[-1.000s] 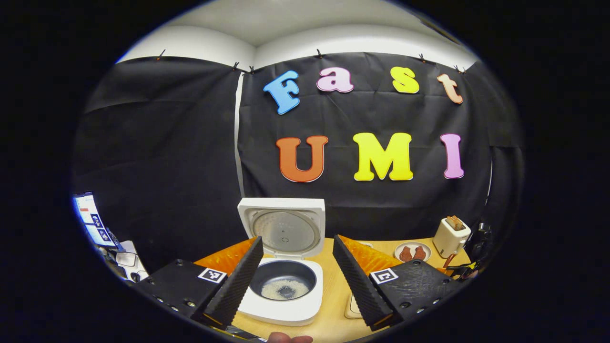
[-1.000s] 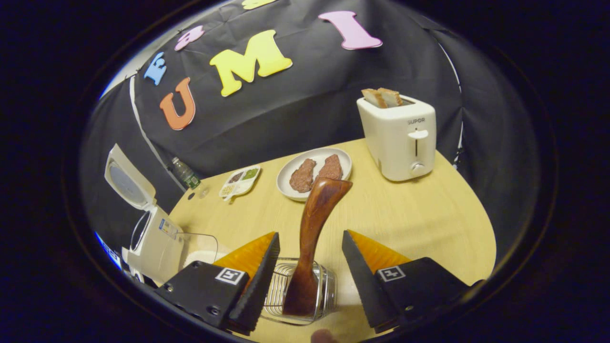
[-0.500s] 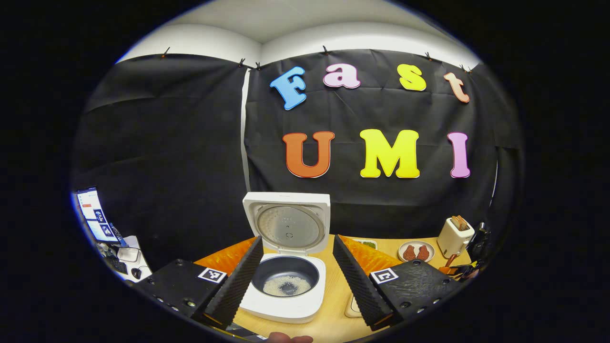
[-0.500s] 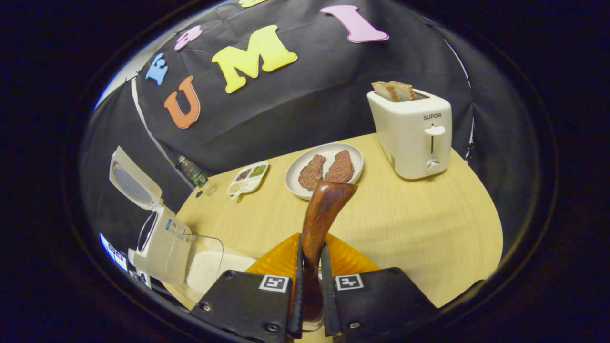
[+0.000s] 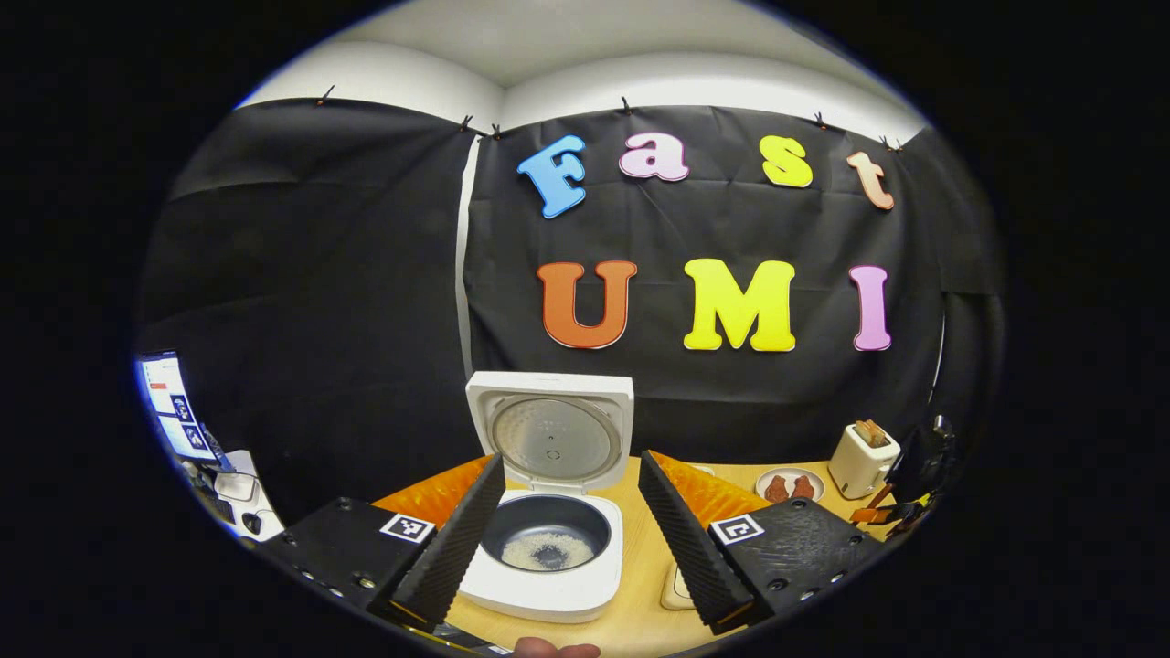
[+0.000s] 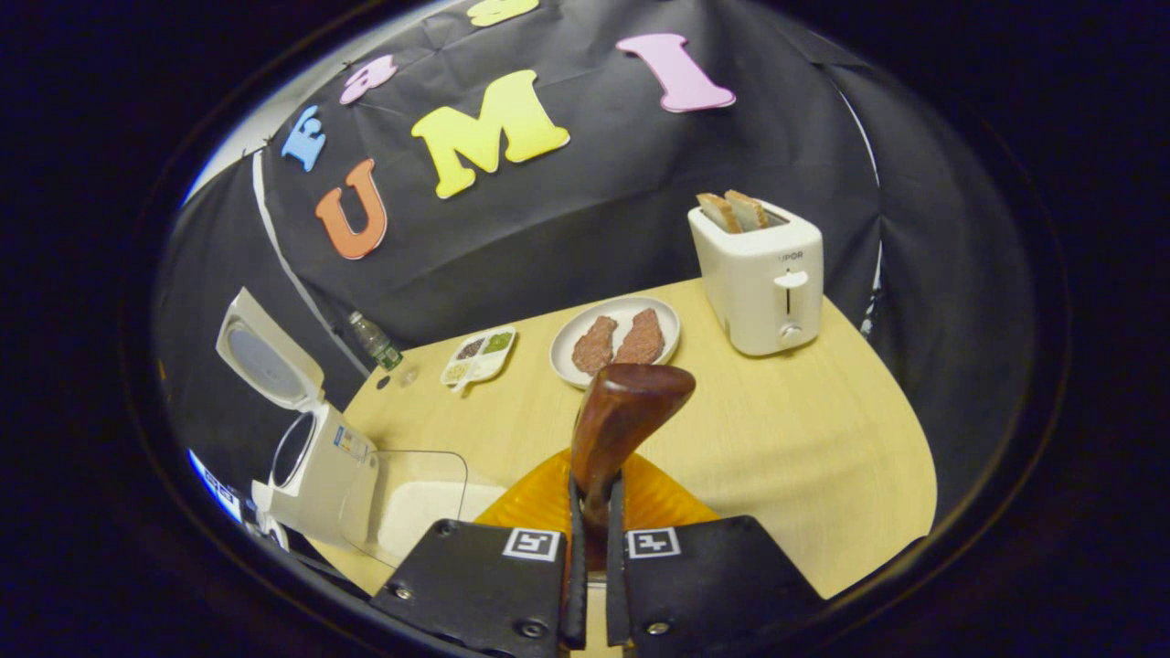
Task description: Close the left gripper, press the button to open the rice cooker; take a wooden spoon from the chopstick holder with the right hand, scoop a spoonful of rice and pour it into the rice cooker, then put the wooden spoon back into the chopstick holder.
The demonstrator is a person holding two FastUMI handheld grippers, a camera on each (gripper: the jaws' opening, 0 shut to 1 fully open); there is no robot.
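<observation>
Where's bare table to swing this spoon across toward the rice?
Bare wood runs from the wooden spoon to the toaster and along the table edge on that side. Another open strip lies between the plate and the clear rice container. Crowded: that container against the rice cooker.
</observation>
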